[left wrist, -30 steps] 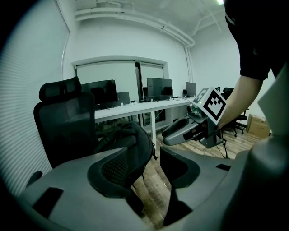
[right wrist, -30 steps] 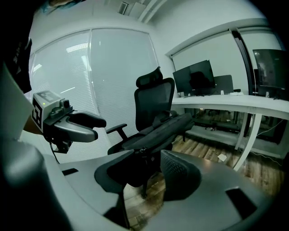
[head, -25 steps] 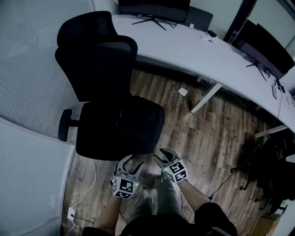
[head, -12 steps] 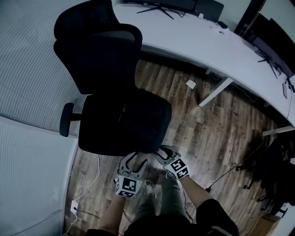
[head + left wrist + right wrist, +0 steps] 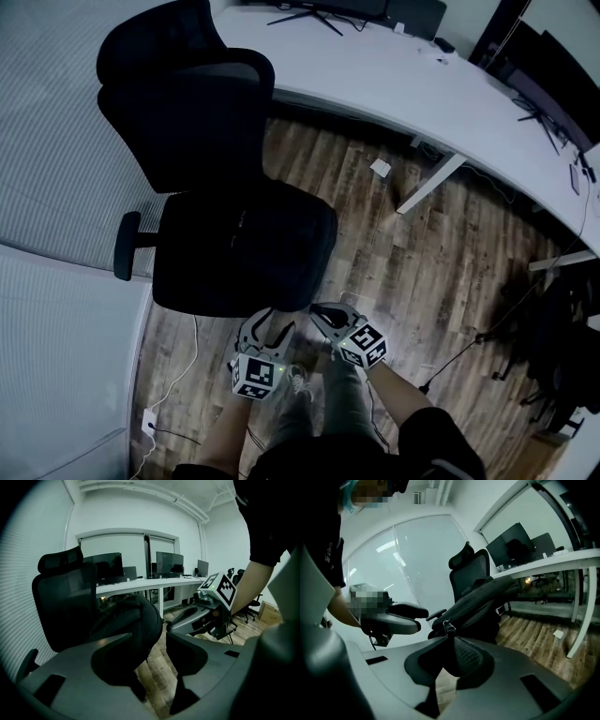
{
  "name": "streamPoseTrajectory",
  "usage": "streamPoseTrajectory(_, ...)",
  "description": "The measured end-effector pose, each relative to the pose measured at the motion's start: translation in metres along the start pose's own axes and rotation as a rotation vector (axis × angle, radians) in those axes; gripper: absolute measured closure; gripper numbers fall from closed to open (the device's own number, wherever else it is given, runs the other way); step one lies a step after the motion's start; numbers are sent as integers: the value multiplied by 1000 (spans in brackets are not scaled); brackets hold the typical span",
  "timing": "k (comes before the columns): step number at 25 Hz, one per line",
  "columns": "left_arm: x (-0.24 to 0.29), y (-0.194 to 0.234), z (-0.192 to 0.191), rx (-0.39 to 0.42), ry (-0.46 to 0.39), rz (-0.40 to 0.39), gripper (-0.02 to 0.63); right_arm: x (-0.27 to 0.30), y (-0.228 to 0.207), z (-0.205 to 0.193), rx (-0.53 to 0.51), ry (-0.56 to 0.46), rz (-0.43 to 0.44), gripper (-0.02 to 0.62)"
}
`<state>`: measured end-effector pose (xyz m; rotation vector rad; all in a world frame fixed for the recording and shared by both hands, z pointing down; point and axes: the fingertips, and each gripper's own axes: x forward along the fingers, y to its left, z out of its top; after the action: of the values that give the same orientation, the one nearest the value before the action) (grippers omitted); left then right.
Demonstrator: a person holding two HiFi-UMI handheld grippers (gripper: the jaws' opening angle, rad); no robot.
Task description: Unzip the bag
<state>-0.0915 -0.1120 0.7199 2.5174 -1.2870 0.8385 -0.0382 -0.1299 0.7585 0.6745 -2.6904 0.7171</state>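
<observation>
Black soft fabric backpack [image 5: 246, 242], lying flat across the seat of a black mesh office chair [image 5: 183, 122] and filling most of the cushion. Bulky and rounded, dark all over, with one end reaching the seat's front edge. Along the near rim, a zip line that looks closed as far as can be seen, ending in a small dark metal zip pull [image 5: 449, 626] that hangs down, nipped at the tips of the right gripper [image 5: 450, 638], jaws just drawn in on it.
</observation>
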Motion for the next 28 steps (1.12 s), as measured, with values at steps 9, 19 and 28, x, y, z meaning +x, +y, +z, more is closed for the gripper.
streamPoseTrajectory(9,20,-10,4,76,43,6,380,-21,1,18,123,-73,49,537)
streamPoseTrajectory(19,50,-21,15,130,119,13,380,-29,4,38,161,-58,149,538)
streamPoseTrajectory(28,54,-3,32,133,174,114,456,-30,9,74,126,-50,223,538)
